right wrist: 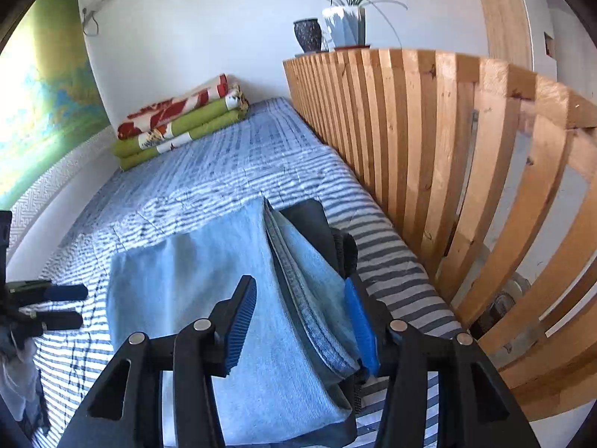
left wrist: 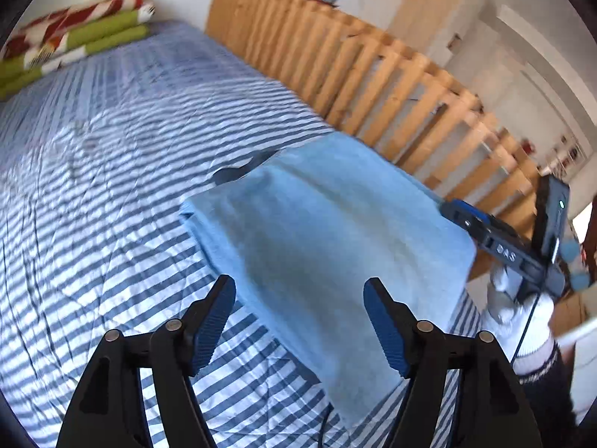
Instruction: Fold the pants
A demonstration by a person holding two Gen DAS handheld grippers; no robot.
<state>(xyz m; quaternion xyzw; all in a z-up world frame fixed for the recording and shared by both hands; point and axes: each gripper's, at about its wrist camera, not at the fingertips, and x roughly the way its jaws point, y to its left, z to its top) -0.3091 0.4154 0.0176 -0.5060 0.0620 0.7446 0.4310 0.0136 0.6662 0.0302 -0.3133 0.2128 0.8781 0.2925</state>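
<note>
Jaws on your left gripper [left wrist: 300, 321] stand wide apart with nothing between the pads; it tilts downward over the near edge of the folded pants [left wrist: 328, 231], which lie on the striped bedspread [left wrist: 112, 149] just ahead of the tips. Your right gripper [right wrist: 304, 321] also points down at the denim, its jaws partly spread. Its right pad sits just beside the stacked folded edges at 3 o'clock of the bundle, its left pad above the flat top layer; whether either pad touches the cloth cannot be told, but neither presses it.

From the left wrist view, your right gripper comes in at 3 o'clock, carried by a gloved hand [left wrist: 522, 306]. From the right wrist view, the left gripper's fingers [right wrist: 63, 293] show at 9 o'clock, apart from the pants.

Around you: a wooden slatted railing [right wrist: 429, 156] runs close along the bed's right side, from 12 to 4 o'clock. A dark garment [right wrist: 313, 220] lies under the denim toward the railing. Folded green and red blankets [right wrist: 179, 123] rest at 11 o'clock by the wall, and two plant pots [right wrist: 343, 26] stand on the railing's far end.
</note>
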